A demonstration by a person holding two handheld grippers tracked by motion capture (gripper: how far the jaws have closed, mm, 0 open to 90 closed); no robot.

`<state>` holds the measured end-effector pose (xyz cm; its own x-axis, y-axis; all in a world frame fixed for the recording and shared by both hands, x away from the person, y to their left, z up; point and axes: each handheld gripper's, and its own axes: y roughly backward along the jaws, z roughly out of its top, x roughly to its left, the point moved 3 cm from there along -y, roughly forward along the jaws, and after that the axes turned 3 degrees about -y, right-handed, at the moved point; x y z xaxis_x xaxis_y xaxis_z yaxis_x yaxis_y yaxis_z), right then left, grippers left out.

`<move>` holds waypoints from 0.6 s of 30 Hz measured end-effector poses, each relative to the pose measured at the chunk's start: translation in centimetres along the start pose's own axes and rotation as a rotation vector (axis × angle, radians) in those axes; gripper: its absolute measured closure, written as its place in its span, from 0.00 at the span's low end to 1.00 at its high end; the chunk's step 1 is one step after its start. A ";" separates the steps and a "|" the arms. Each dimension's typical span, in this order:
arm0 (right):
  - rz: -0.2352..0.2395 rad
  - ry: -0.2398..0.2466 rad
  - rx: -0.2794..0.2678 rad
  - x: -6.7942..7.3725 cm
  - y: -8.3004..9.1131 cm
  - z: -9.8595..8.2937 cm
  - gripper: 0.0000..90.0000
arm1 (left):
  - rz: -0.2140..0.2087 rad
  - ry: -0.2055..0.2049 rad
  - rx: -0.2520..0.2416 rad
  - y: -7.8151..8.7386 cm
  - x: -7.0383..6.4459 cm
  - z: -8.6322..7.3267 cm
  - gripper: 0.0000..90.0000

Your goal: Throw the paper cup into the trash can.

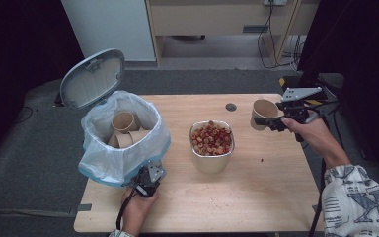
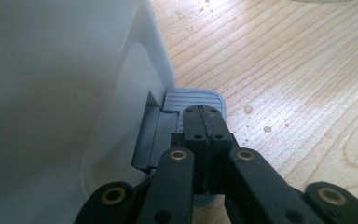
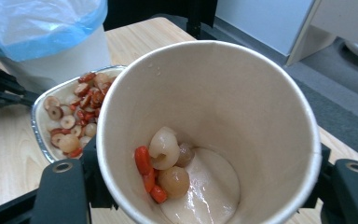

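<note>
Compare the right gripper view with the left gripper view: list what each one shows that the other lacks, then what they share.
Right gripper view alone: the paper cup gripped between its jaws, leftover fruit and liquid at its bottom, the metal bowl of dried fruit, and the blue-edged bag.
Left gripper view alone: the left gripper, shut, pressing on the grey pedal at the bin's foot.
Both: the white bin wall and the wooden table.
</note>
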<state>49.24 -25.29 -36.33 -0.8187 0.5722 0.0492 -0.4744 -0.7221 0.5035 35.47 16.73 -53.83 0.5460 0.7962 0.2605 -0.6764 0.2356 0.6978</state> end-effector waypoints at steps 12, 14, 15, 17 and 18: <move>0.028 -0.049 -0.018 0.3 0.3 1.0 0.34 | 0.001 -0.001 0.000 0.0 0.0 0.0 0.99; 0.029 -0.051 -0.018 0.3 0.3 1.1 0.34 | 0.001 -0.001 0.000 0.0 0.0 0.0 0.99; 0.028 -0.050 -0.013 0.4 0.3 1.2 0.34 | 0.001 0.000 0.000 0.0 0.0 0.0 0.99; 0.030 -0.052 -0.010 0.5 0.3 1.4 0.34 | 0.001 -0.001 0.000 0.0 0.0 0.0 0.99; 0.029 -0.053 -0.010 0.5 0.2 1.5 0.34 | 0.001 -0.001 0.000 0.0 0.0 0.0 0.99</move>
<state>49.17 -24.59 -34.89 -0.8140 0.5705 0.1098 -0.4541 -0.7427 0.4921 35.46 16.73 -53.83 0.5461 0.7959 0.2614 -0.6766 0.2350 0.6979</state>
